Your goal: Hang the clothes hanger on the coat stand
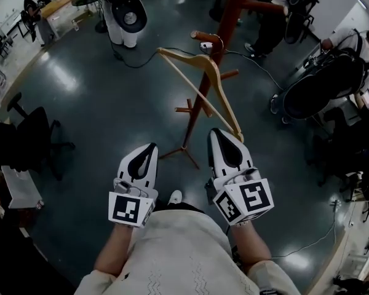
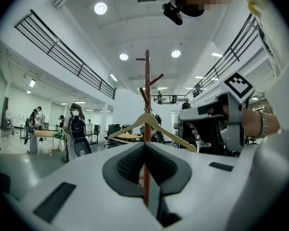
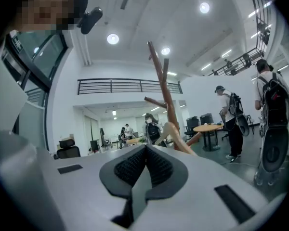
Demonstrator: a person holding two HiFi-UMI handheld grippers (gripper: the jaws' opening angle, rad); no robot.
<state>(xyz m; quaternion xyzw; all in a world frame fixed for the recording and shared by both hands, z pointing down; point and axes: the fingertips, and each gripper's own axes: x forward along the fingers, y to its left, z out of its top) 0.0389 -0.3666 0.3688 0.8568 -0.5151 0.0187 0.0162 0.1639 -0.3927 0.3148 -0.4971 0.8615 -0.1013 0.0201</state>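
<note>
Dark glossy floor (image 1: 111,103) spreads across the head view, where the wooden hanger (image 1: 224,100) hooks over a high peg of the coat stand (image 1: 230,11), its near end just beside the right gripper (image 1: 216,133), with the left gripper (image 1: 150,147) apart to the left. Left gripper view: jaws pressed together, empty, stand and hanger beyond. Right gripper view: jaws likewise closed on nothing, hanger just past them, rightward.
</note>
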